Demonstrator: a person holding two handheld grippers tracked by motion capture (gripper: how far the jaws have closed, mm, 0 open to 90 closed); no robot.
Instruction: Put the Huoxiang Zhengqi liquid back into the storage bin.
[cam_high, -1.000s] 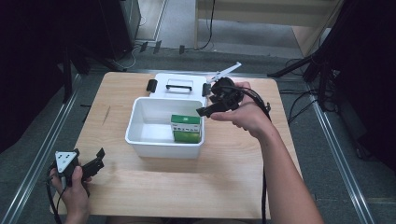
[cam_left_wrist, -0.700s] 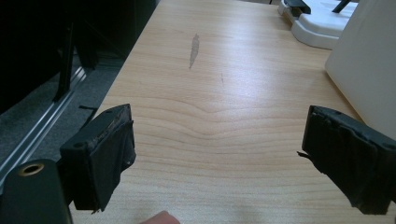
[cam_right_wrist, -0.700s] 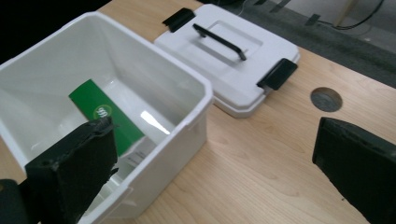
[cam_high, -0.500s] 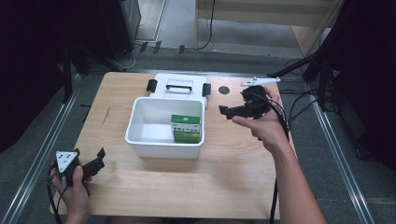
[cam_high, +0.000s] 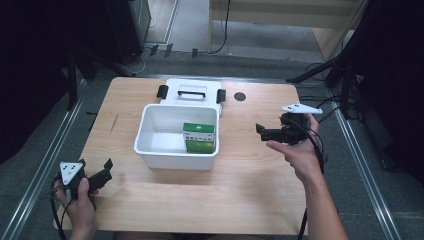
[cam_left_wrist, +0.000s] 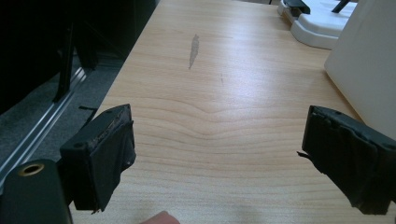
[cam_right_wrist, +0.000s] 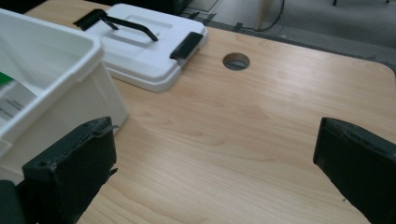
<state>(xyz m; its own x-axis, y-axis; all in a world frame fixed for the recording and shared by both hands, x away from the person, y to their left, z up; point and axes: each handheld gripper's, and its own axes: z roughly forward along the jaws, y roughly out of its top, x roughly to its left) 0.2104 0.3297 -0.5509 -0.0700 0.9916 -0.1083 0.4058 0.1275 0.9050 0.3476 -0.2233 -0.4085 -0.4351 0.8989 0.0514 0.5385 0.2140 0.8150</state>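
The green box is seen left standing inside the white bin, while the right hand-held gripper, jaws just opened wide and empty, has been drawn away to the bin's right, so placement seems done.

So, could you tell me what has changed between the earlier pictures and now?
The right gripper has drawn back from over the white bin to the table's right side, its jaws opening, nothing between them. The green box in the bin, the lid behind it and the left gripper stayed put.
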